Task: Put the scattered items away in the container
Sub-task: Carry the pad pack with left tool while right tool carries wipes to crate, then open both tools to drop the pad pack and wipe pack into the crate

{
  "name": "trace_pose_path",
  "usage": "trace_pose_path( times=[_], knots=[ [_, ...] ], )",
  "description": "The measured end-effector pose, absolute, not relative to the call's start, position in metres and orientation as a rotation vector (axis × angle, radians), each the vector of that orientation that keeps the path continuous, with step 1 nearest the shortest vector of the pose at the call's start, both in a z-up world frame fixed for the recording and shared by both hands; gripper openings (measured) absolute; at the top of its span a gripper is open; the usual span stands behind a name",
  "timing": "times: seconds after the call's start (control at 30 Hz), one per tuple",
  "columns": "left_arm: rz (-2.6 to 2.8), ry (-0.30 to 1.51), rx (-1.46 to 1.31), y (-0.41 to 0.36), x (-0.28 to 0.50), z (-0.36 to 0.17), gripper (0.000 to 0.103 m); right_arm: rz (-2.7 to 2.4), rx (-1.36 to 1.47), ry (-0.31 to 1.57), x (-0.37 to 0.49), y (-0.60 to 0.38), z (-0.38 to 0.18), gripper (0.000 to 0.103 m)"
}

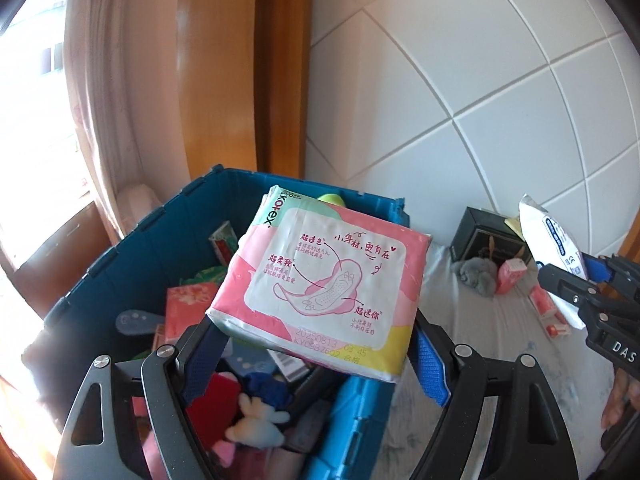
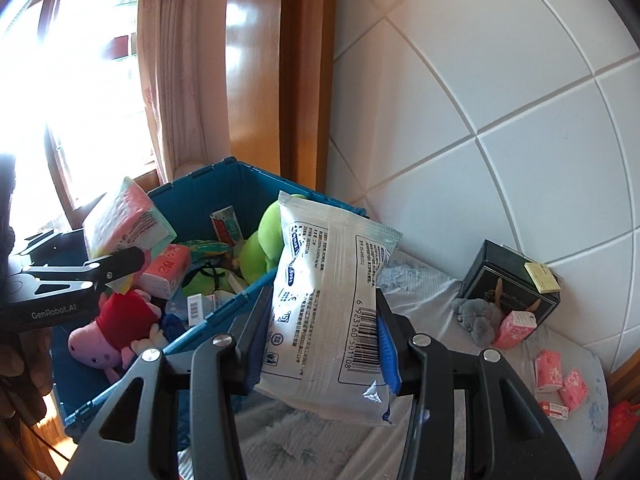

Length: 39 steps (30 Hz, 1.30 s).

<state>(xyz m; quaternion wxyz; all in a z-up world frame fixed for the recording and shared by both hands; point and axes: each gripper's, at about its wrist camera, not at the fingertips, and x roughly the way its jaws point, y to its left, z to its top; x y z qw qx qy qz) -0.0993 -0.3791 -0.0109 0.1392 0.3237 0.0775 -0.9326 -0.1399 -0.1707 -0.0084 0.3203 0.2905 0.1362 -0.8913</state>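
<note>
Blue crate (image 2: 240, 184) sits by the curtain and it's already crowded: a pink pig toy (image 2: 108, 340) in a red dress down at 7 o'clock of the bin, a green plush (image 2: 264, 240) up at 1 o'clock, a red-and-green tube (image 2: 226, 226) leaning on the far wall at 12, a pink tissue pack (image 2: 166, 270) near the middle, small barcode boxes (image 2: 196, 308) against the near wall

Left gripper (image 1: 316, 356) is over the crate, fingers (image 1: 430, 368) clamped on the two side edges of a pink pad pack (image 1: 324, 280). The pack lies flat between the pads, printed face up, sticking out past the fingertips toward 12 o'clock, hanging above the crate's open top

Right gripper (image 2: 320, 340) is clamped tight on a white wipes packet (image 2: 332, 292), barcode side up. The packet stands up between the pads, its top pointing to 12 o'clock, its lower end sagging below the fingers at 5 o'clock. It hangs just outside the crate's near wall, over the patterned bedsheet (image 2: 420, 280)

Out at 3 o'clock of that packet, well apart on the sheet: a black box (image 2: 508, 280) against the tiled wall, a grey plush (image 2: 478, 320) and a pink carton (image 2: 516, 328) touching it, more pink packs (image 2: 560, 380) further right
</note>
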Motion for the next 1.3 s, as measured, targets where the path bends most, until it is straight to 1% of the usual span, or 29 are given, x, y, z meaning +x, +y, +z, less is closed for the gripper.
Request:
trace_pose_path(
  times=[0.3, 0.47, 0.6, 0.67, 0.7, 0.73, 0.77, 0.8, 0.87, 0.93, 1.3],
  knots=[
    [-2.580, 0.268, 0.896, -0.473, -0.083, -0.003, 0.082, -2.222, 0.738, 0.412, -0.140, -0.274, -0.010, 0.045],
    [-2.534, 0.286, 0.886, -0.506, -0.070, -0.004, 0.082, -2.181, 0.726, 0.445, -0.141, -0.312, -0.015, 0.045],
    [-2.505, 0.317, 0.880, -0.523, -0.058, -0.007, 0.082, -2.149, 0.718, 0.436, -0.137, -0.333, -0.017, 0.046],
    [-2.494, 0.361, 0.871, -0.533, -0.053, -0.008, 0.083, -2.132, 0.727, 0.432, -0.136, -0.339, -0.020, 0.051],
    [-2.491, 0.379, 0.865, -0.536, -0.050, -0.008, 0.083, -2.133, 0.721, 0.431, -0.135, -0.341, -0.020, 0.059],
    [-2.485, 0.390, 0.860, -0.539, -0.050, -0.008, 0.084, -2.137, 0.716, 0.430, -0.133, -0.342, -0.020, 0.065],
    [-2.478, 0.394, 0.856, -0.541, -0.048, -0.008, 0.086, -2.136, 0.713, 0.427, -0.133, -0.344, -0.020, 0.075],
    [-2.473, 0.397, 0.851, -0.542, -0.047, -0.008, 0.088, -2.134, 0.709, 0.427, -0.132, -0.350, -0.019, 0.077],
    [-2.466, 0.405, 0.837, -0.550, -0.047, -0.008, 0.095, -2.134, 0.706, 0.432, -0.130, -0.350, -0.020, 0.077],
    [-2.466, 0.408, 0.830, -0.551, -0.044, -0.008, 0.098, -2.134, 0.705, 0.435, -0.129, -0.350, -0.019, 0.077],
    [-2.466, 0.414, 0.837, -0.545, -0.041, -0.009, 0.099, -2.155, 0.713, 0.419, -0.125, -0.332, -0.017, 0.077]
  ],
)
